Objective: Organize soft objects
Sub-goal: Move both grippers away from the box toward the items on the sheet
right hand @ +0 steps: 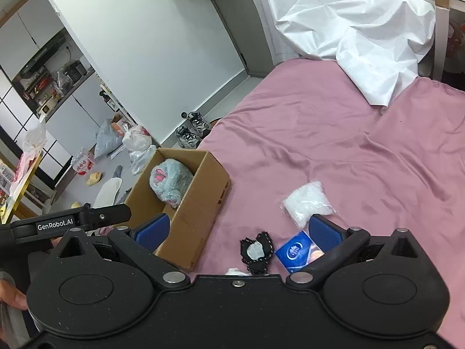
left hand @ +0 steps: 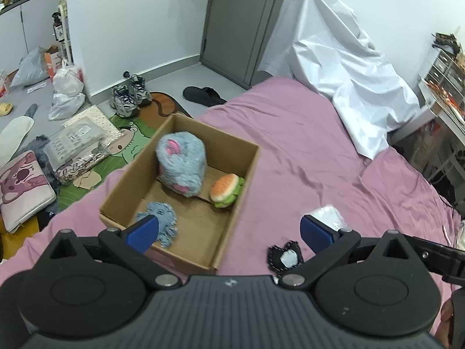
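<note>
An open cardboard box [left hand: 247,171] [right hand: 203,203] stands on the pink bed. Inside lie a fluffy grey-and-pink plush [left hand: 181,165] [right hand: 170,181], a plush burger [left hand: 226,190] and a small blue-grey knitted piece [left hand: 162,226]. My left gripper [left hand: 229,232] is open and empty, above the box's near right corner. My right gripper [right hand: 238,232] is open and empty, above a black-and-white fabric piece [right hand: 257,250] [left hand: 286,257]. A clear bag of white stuffing [right hand: 308,203] [left hand: 328,216] and a blue packet [right hand: 296,251] lie beside it on the sheet.
A crumpled white sheet [left hand: 334,67] [right hand: 348,29] covers the far end of the bed. The floor at left holds sneakers [left hand: 129,96], a slipper [left hand: 203,96], plastic bags [left hand: 66,93] and a cartoon mat [left hand: 130,142]. A cluttered desk [left hand: 444,87] stands at right.
</note>
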`<state>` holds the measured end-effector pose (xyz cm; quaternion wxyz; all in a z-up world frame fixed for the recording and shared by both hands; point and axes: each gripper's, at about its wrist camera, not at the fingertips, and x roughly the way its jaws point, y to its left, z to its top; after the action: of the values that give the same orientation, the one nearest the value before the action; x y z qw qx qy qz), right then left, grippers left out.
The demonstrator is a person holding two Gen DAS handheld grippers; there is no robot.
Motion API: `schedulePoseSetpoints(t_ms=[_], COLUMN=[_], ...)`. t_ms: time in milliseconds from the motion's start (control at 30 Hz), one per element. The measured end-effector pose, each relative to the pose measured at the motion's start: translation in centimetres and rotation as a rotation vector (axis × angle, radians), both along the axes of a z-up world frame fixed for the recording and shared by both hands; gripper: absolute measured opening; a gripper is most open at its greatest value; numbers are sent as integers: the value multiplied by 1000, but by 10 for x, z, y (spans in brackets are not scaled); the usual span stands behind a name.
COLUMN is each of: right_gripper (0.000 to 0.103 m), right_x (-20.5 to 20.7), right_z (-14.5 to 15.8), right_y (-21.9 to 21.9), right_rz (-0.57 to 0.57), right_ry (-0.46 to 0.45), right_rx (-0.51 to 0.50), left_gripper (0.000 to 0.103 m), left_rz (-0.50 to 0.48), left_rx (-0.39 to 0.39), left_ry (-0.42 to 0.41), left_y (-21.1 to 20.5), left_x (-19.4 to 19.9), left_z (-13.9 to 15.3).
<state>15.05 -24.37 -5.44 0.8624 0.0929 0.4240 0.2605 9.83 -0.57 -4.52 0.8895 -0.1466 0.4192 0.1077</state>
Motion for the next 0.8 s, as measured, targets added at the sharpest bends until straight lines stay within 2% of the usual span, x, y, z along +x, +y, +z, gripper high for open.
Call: schedulePoseSetpoints(t_ms=[233, 467, 800], right_gripper=[103, 103, 103], right_x=[1, 3, 5], right_z=[-12, -23, -40], right_y=[-18, -37, -56], right_rz=[-38, -78, -160], right_ry=[81, 152, 266], right_rx=[42, 71, 164], left_gripper=[103, 103, 101], left_rz=[48, 36, 25], left_rx=[55, 64, 5], left_ry=[65, 107, 138], left_y=[-23, -44, -65], left_x=[-2, -2, 0], left_z=[-12, -23, -46])
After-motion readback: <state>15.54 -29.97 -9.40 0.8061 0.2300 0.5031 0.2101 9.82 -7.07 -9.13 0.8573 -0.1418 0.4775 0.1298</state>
